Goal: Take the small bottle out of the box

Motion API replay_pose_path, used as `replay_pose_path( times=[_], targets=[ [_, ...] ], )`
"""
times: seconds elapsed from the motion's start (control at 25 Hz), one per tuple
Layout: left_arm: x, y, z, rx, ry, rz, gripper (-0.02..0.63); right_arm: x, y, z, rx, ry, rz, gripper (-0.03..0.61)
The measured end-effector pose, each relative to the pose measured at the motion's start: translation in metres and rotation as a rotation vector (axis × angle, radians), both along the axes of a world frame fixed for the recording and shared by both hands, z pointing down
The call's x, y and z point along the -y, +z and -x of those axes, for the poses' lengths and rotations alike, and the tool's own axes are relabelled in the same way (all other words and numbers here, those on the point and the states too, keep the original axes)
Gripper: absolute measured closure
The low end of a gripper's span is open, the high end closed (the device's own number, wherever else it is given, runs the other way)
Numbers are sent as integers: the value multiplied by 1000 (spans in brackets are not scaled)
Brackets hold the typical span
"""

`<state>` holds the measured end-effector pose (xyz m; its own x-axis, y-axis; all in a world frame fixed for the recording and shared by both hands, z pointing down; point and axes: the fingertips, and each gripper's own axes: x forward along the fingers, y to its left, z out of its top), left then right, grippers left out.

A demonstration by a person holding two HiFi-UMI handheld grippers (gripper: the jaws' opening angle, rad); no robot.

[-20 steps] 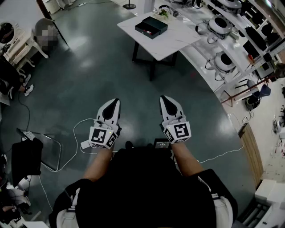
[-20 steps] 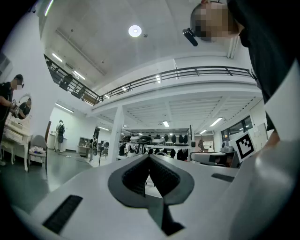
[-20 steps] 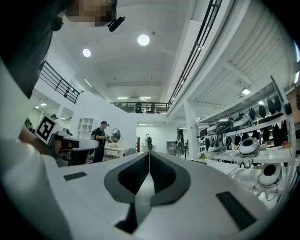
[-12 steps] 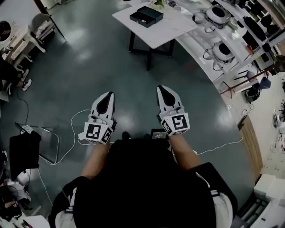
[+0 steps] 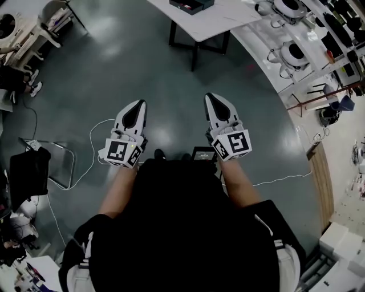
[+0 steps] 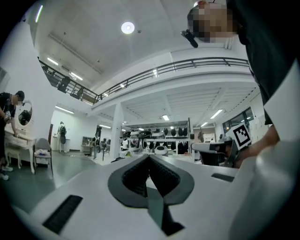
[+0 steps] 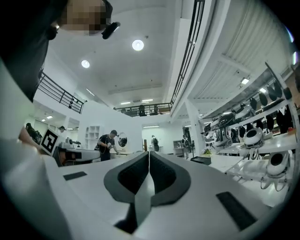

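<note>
Two closed, empty tools are held out level and side by side over a dark grey floor (image 5: 171, 74): the left hand-held gripper (image 5: 138, 107) and the right hand-held gripper (image 5: 212, 100). In the left gripper view the dark pads (image 6: 161, 176) meet along a thin seam, with nothing caught between them. The right gripper view shows the same, its pads (image 7: 161, 173) pressed flat against each other and holding nothing. Each tool has a marker cube at its rear, the left cube (image 5: 121, 151) and the right cube (image 5: 232, 144), close against the person's dark clothing.

The box (image 5: 194, 5) is a flat dark case. It lies well ahead of both hand-held grippers, nearer the right one's line than the left's, on a white tabletop (image 5: 228, 20). Neither gripper is anywhere near it, and open floor lies between the jaw tips and the tabletop's legs. In the right gripper view the box shows far off, a little to the right of the closed tips. The small bottle cannot be made out at this distance, so whether it sits in the box cannot be told.

Off to the right of the right hand-held gripper runs a white shelf rack (image 5: 308, 68) carrying round white devices.
</note>
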<state>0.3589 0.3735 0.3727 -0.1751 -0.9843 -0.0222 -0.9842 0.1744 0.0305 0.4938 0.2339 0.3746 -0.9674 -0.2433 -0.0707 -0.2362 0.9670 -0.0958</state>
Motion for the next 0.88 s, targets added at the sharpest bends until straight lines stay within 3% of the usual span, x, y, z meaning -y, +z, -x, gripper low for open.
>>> replay_pose_path(
  times=[0.44,0.88],
  targets=[
    [10,35,-4,-66,-41,42,598,31,39,0,-11,-61,112,545],
    [68,50,92,-115,-22,9,598,85,52,91,-69,-58,124,545]
  ],
)
